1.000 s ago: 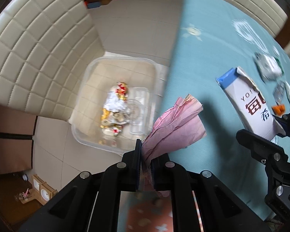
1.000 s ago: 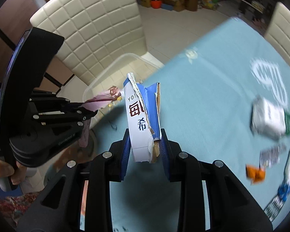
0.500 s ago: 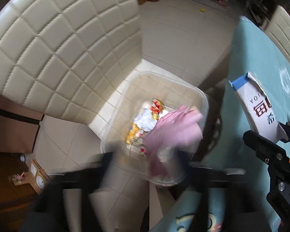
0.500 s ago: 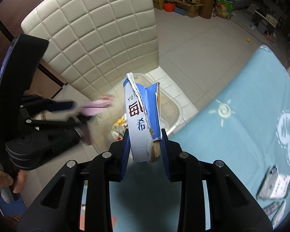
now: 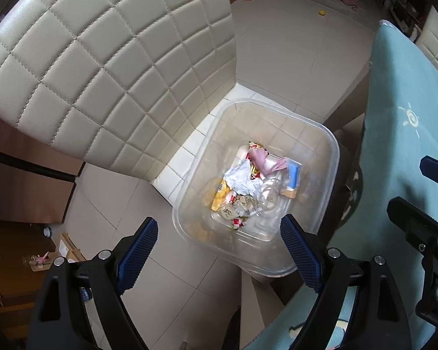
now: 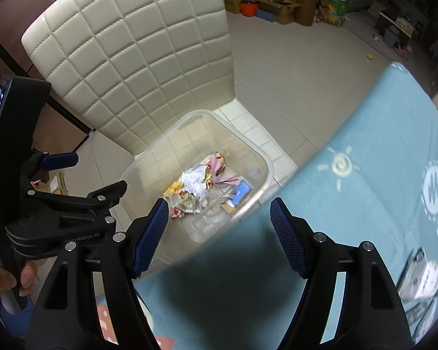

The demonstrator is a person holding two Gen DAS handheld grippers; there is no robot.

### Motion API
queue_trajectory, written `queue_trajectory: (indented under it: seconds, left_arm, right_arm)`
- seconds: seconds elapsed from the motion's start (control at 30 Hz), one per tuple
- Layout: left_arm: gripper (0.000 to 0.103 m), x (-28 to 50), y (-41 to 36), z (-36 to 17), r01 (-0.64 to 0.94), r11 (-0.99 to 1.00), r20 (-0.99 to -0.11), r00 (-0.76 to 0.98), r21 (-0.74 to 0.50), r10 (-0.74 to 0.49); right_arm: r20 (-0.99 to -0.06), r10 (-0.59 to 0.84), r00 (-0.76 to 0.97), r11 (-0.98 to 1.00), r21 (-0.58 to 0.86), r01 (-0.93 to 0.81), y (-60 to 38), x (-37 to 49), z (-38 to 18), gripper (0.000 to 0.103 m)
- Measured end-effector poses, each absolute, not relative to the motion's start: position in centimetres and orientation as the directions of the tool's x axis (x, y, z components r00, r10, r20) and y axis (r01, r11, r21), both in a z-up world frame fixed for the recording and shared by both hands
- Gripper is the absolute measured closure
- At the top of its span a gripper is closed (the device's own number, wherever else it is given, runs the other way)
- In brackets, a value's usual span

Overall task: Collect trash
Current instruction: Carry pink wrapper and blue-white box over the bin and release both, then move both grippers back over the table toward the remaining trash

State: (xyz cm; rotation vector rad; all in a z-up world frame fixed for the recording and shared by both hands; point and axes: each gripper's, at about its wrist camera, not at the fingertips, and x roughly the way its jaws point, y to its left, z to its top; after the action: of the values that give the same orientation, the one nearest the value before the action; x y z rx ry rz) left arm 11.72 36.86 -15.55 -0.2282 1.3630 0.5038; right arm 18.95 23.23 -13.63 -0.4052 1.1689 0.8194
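Note:
A clear plastic bin (image 5: 333,157) (image 6: 267,164) holds several pieces of trash. Among them lie the pink paper (image 5: 261,159) (image 6: 233,179) and the blue and white carton (image 5: 293,176) (image 6: 241,192). My left gripper (image 5: 219,233) hangs above the bin, open, with nothing between its fingers. My right gripper (image 6: 219,213) is over the bin's near edge. Its jaws are opening and nothing is between them. In the right wrist view the left gripper (image 6: 84,176) shows at the left, held by a hand (image 6: 3,280).
The bin stands on the seat of a cream quilted chair (image 5: 102,73) (image 6: 146,58). A table with a teal cloth (image 5: 394,145) (image 6: 365,204) lies to the right. A white and green packet (image 6: 423,280) and more wrappers lie on it. Tiled floor lies beyond.
Both grippers moved from over the table to above the bin. The left one opened and the pink paper fell in. The right one then opened and the carton fell in.

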Motion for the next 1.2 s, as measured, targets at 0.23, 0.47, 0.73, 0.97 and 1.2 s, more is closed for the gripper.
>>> queue_trajectory:
  seconds: [0.23, 0.47, 0.73, 0.97, 1.2]
  left_arm:
    - [0.019, 11.4, 32.8, -13.8, -0.392, 0.914, -0.972, 0.155, 0.105, 0.178]
    - [0.019, 11.0, 25.9, -13.0, -0.254, 0.966, -0.984, 0.151, 0.057, 0.097]
    - [0.019, 11.7, 16.5, -12.4, -0.095, 0.995, -0.987, 0.16, 0.015, 0.03]
    - [0.019, 13.7, 7.6, -12.0, 0.051, 0.999, -0.986, 0.166, -0.012, -0.02]
    - [0.019, 14.8, -0.6, -11.8, 0.182, 0.983, -0.987, 0.155, -0.021, -0.05]
  right_arm:
    - [-0.926, 0.338, 0.167, 0.714, 0.137, -0.687, 17.2, 17.4, -12.8, 0.03]
    - [-0.933, 0.311, 0.179, 0.805, 0.159, -0.572, 9.0, 15.6, -12.6, 0.03]
    - [-0.936, 0.269, 0.225, 0.894, 0.156, -0.42, -1.5, 13.6, -12.7, 0.028]
    - [-0.941, 0.199, 0.274, 0.954, 0.121, -0.276, -11.0, 12.4, -12.6, 0.025]
    - [-0.947, 0.12, 0.296, 0.987, 0.081, -0.142, -18.6, 11.8, -12.9, 0.018]
